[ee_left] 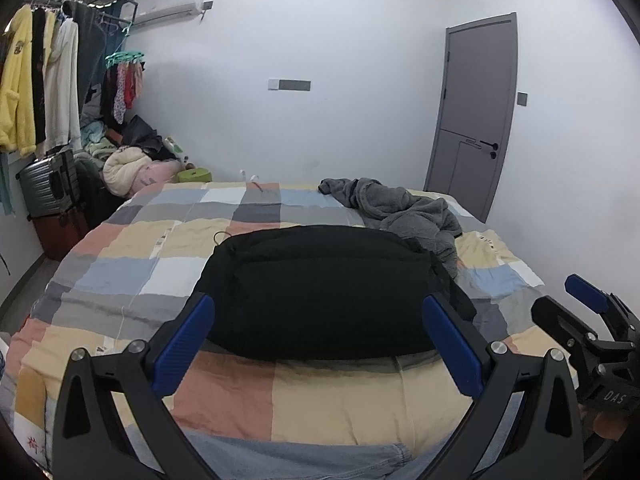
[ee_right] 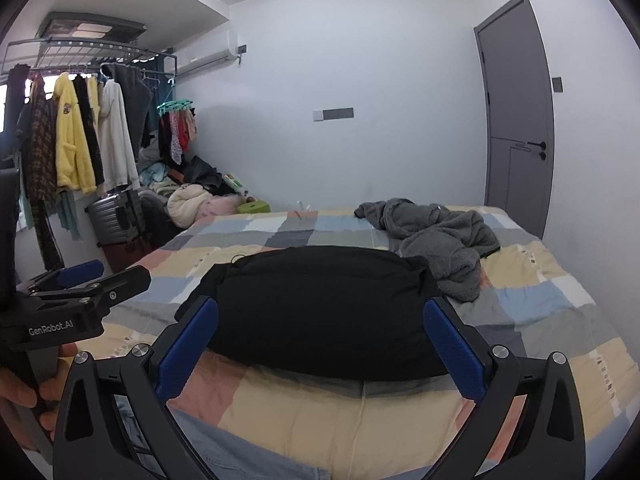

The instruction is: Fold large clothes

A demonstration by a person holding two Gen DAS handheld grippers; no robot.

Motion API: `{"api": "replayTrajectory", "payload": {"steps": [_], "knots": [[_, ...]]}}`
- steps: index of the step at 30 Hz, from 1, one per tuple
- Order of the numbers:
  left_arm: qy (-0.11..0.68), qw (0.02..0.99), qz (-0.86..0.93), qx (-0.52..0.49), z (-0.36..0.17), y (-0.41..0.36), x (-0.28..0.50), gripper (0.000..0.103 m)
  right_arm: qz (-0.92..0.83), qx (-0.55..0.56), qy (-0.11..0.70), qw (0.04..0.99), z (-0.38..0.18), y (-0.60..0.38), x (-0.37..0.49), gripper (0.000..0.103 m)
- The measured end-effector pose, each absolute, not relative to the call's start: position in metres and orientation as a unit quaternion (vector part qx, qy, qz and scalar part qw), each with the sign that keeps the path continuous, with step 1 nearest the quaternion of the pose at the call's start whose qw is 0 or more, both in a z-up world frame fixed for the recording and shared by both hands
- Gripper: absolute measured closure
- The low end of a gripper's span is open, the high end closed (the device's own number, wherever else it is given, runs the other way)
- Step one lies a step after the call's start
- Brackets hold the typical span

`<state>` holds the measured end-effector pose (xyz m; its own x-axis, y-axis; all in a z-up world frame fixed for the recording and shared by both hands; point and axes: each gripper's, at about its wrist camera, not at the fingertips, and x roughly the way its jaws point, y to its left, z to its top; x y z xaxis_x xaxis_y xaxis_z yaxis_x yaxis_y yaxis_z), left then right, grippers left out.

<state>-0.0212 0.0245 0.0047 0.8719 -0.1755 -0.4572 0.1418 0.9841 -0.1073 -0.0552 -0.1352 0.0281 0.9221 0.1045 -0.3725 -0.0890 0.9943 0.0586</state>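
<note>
Both grippers hang spread wide and empty above the near edge of the patchwork-quilted bed [ee_left: 240, 248], and that looks deliberate: neither is committed to cloth. In its own view the left gripper [ee_left: 318, 344] frames the folded black padded garment [ee_left: 324, 288] between its blue-padded fingers without touching it, and the right gripper [ee_right: 320, 346] does the same in its own view. Seen from the left, the right gripper sits just right of the black garment, so the two stand side by side facing it.

That black garment lies as a compact, rounded block across the bed's middle, apparently already folded. Beyond it to the right, against the far side, the crumpled grey fleece garment [ee_right: 436, 240] lies in a loose heap, touching the black block's far right corner. My judgement is that the grey one is next, and the raised, parted fingers suit reaching over the black bundle.
</note>
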Motion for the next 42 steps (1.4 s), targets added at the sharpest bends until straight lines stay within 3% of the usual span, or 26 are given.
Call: {"api": "replayTrajectory", "payload": {"steps": [42], "knots": [[0.262, 0.961, -0.075, -0.040, -0.005, 0.025, -0.019, 0.000, 0.030, 0.030, 0.218, 0.975, 0.009, -0.136, -0.049, 0.000]]}}
